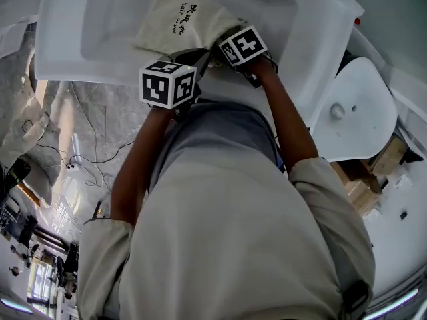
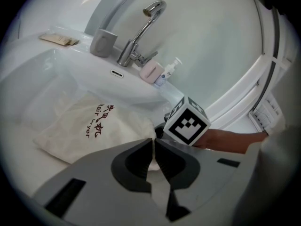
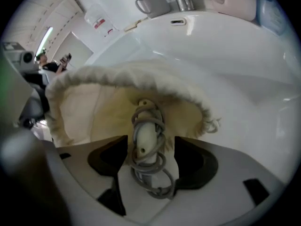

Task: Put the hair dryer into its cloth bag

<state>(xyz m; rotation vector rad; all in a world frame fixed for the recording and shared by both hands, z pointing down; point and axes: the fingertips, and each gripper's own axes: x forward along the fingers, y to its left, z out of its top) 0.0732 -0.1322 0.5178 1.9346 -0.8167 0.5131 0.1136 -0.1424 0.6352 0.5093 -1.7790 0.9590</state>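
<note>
Hair dryer (image 3: pixel 146 133) lies mostly inside the cloth bag (image 3: pixel 89 109), cord-wrapped handle poking out between the parted jaws of our right tool (image 3: pixel 150 141); if our left tool (image 2: pixel 153 145), clamped on the bag's hem, slips, we risk it sliding out.

The cloth bag (image 2: pixel 89 126) was cream, with dark red lettering at the centre left of the left gripper view. Its inside looked a warmer yellowish cream in the right gripper view. The hair dryer (image 3: pixel 145 138) handle was white, wound with a grey cord (image 3: pixel 144 175). The left gripper (image 2: pixel 153 142) and right gripper (image 3: pixel 150 140) were light grey with dark grey pads. Their marker cubes (image 1: pixel 167 84) were white with black square patterns. The sink (image 2: pixel 61 74) was white, the cup (image 2: pixel 103 42) grey, the tap (image 2: pixel 141 29) shiny silver and the bottle (image 2: pixel 151 72) pale pink.
</note>
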